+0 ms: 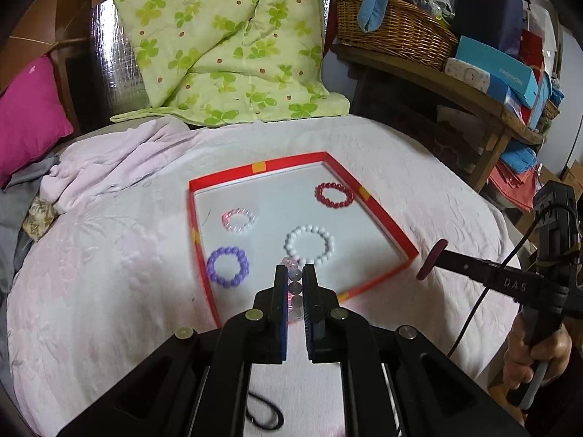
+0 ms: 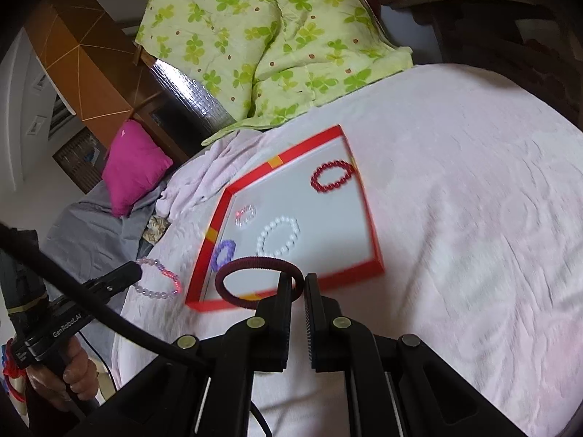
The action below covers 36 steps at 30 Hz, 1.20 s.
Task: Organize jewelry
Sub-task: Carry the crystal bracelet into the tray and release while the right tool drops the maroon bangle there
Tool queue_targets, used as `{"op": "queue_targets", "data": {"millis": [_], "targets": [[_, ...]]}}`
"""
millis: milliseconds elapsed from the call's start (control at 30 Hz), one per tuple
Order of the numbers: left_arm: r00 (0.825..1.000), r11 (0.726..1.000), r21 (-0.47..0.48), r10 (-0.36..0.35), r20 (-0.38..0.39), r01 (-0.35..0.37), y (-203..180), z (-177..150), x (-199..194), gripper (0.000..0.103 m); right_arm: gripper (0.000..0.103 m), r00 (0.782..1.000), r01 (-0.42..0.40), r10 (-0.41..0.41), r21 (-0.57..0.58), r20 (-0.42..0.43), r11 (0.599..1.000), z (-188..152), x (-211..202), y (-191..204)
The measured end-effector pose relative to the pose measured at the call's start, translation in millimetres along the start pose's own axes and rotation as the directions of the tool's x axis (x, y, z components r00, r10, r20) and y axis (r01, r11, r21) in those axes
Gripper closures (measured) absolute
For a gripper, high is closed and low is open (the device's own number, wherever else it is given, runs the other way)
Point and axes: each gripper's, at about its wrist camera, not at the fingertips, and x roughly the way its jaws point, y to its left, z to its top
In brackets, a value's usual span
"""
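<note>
A red-rimmed tray (image 1: pixel 342 167) with a white floor lies on the pink bedspread. In it lie a dark red bead bracelet (image 1: pixel 334 195), a pale pink one (image 1: pixel 238 220), a white one (image 1: pixel 309 244) and a purple one (image 1: pixel 228 266). My left gripper (image 1: pixel 295 273) is shut on a clear pink-and-grey bead bracelet (image 1: pixel 296 287) above the tray's near edge; it also shows in the right wrist view (image 2: pixel 158 278). My right gripper (image 2: pixel 298 284) is shut on a maroon hair tie (image 2: pixel 255 282) just before the tray (image 2: pixel 375 247); it also shows in the left wrist view (image 1: pixel 431 259).
A green clover quilt (image 1: pixel 226 43) and a magenta pillow (image 1: pixel 29 116) lie behind the tray. A wooden shelf with a wicker basket (image 1: pixel 390 32) and boxes stands at the right. A black cord loop (image 1: pixel 264 415) lies on the bedspread under my left gripper.
</note>
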Motion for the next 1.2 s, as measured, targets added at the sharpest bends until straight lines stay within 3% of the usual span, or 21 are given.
{"op": "queue_targets", "data": {"millis": [433, 1200], "targets": [[0.999, 1.000, -0.025, -0.012, -0.045, 0.011, -1.4, 9.6, 48.9, 0.095, 0.095, 0.998, 0.062, -0.062, -0.020, -0.023, 0.998, 21.6, 52.4, 7.4], [0.994, 1.000, -0.017, -0.005, -0.110, 0.003, -2.9, -1.0, 80.3, 0.095, 0.092, 0.992, 0.112, -0.111, 0.003, -0.053, 0.994, 18.0, 70.7, -9.9]]}}
